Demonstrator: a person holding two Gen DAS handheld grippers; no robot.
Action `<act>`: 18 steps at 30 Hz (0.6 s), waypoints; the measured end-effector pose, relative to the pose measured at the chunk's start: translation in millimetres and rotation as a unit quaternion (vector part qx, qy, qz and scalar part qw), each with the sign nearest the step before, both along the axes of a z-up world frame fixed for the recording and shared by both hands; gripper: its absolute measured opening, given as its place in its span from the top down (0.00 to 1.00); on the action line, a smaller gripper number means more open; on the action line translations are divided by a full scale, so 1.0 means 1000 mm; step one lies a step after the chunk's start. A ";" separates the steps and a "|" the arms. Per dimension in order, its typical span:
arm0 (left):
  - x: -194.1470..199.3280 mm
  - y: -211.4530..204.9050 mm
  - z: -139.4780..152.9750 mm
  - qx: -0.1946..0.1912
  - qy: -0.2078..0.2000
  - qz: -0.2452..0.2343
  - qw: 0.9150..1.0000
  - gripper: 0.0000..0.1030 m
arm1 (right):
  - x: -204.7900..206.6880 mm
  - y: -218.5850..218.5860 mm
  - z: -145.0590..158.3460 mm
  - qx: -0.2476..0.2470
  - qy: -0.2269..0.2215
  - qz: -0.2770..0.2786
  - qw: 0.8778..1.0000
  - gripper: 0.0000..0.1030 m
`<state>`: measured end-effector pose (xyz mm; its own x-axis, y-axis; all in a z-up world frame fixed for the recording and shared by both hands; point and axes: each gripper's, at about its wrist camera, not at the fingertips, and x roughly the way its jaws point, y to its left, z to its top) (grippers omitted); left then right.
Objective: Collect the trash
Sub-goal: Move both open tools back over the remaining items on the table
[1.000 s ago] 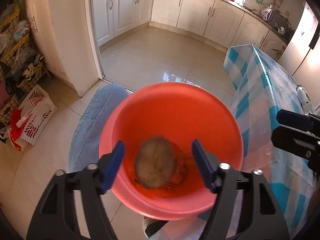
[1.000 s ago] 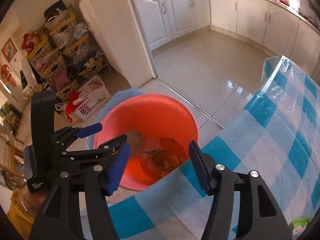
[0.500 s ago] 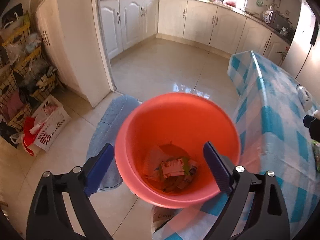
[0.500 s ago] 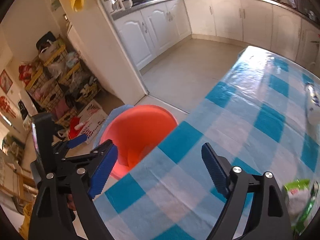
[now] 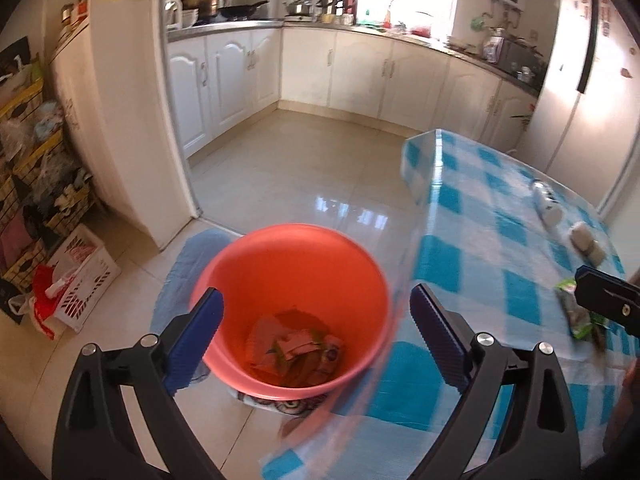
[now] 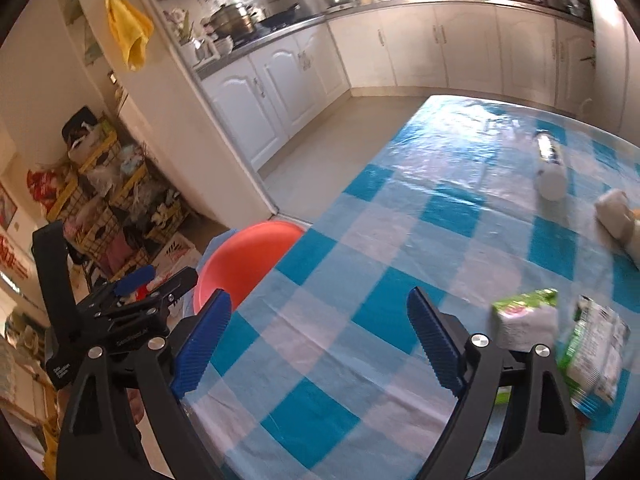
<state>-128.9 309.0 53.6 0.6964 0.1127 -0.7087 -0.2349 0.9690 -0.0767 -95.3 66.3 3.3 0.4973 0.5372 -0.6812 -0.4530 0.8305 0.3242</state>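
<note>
An orange bucket [image 5: 296, 268] stands on the floor beside the table and holds several crumpled wrappers [image 5: 298, 350]. My left gripper [image 5: 316, 338] is open and empty, above the bucket. My right gripper [image 6: 318, 340] is open and empty, above the blue checked tablecloth [image 6: 400, 240]. Two green and white wrappers [image 6: 524, 320] [image 6: 596, 352] lie on the table just right of its right finger. A bottle [image 6: 550, 168] and a pale crumpled lump [image 6: 612, 212] lie farther back. The bucket's rim [image 6: 248, 256] shows past the table edge.
A blue mat [image 5: 188, 256] lies under the bucket. A white basket [image 5: 78, 272] and stacked yellow crates [image 5: 32, 168] stand at the left wall. White kitchen cabinets [image 5: 360, 68] line the far side beyond tiled floor [image 5: 300, 168].
A brown round piece that was between my left fingers over the bucket is gone from them. Both grippers have risen and pulled back; the right one swung over the table towards the wrappers.
</note>
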 end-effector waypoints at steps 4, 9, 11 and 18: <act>-0.001 -0.021 0.005 -0.005 0.000 -0.025 1.000 0.08 | -0.008 -0.027 0.004 0.008 -0.008 -0.022 1.000 0.14; -0.003 -0.044 0.007 -0.007 0.002 -0.052 0.999 0.08 | -0.013 -0.057 0.005 0.015 -0.008 -0.049 0.999 0.14; -0.004 -0.053 0.007 -0.007 0.002 -0.062 0.998 0.08 | -0.014 -0.069 0.004 0.018 -0.005 -0.062 0.998 0.14; -0.004 -0.086 0.010 -0.004 0.011 -0.098 0.995 0.08 | -0.019 -0.125 0.004 0.036 0.004 -0.115 0.993 0.13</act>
<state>-132.6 222.8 63.9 0.6892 -0.0298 -0.7240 -0.0423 0.9958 -0.0812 -113.8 -58.5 7.5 0.6071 0.4575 -0.6497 -0.2503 0.8861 0.3900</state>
